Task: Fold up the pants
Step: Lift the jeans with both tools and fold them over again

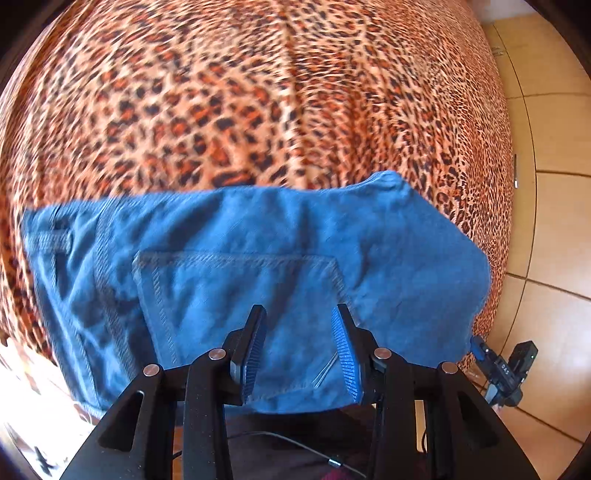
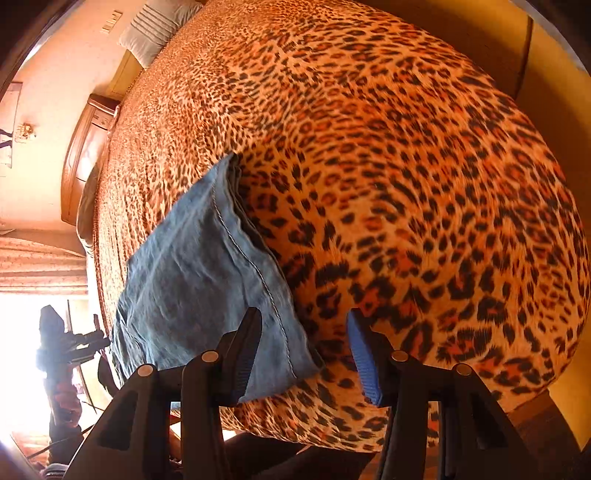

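Blue pants lie folded at the near edge of the leopard-print bed cover (back pocket uppermost). Left gripper: jaws partly apart above the denim, gripping nothing. Right gripper: jaws likewise apart, empty, straddling the pants' corner. Only the right view shows a pillow.

Leopard-print bed, tan tiled floor, perhaps a nightstand.

Folded pants lie on the bed near its front edge. Left hand-held gripper hangs above the pants; right hand-held gripper straddles their right edge. Pillow at the far end.
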`<state>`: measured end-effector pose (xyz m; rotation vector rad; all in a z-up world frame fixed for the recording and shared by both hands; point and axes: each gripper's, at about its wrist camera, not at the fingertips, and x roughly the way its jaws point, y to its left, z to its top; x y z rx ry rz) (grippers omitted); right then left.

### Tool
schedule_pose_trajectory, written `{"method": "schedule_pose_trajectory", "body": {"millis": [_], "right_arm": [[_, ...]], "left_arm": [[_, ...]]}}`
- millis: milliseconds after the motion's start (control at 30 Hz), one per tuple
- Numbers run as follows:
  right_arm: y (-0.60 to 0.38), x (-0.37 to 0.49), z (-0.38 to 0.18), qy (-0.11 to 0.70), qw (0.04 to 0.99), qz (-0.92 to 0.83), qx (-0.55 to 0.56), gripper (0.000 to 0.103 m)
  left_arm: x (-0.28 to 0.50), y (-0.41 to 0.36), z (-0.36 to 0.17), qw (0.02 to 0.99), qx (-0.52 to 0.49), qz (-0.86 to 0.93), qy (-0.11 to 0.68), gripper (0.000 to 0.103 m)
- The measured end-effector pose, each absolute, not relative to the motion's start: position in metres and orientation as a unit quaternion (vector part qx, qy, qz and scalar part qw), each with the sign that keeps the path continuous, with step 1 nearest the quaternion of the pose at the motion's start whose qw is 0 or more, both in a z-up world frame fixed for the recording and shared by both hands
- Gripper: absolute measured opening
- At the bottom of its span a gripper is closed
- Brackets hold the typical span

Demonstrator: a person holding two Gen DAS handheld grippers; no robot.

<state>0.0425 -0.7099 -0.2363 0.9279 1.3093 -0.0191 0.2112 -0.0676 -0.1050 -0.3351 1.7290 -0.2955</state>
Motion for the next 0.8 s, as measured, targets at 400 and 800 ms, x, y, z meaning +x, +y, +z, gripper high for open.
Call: {"method": "schedule_pose_trajectory", "body": {"millis": [400, 800], "right_arm": [[-0.672, 0.045, -0.247, 0.589, 0.670, -0.017, 0.451, 0.050], [-0.669, 0.040, -0.206, 0.566, 0.706, -0.013, 0.426, 0.016]], "left_arm": [[0.081, 0.089, -0.118, 0.620, -0.324, -0.011, 0.715, 0.060], [0.095, 0.101, -0.120, 0.636, -0.354, 0.009, 0.686, 0.009]]}}
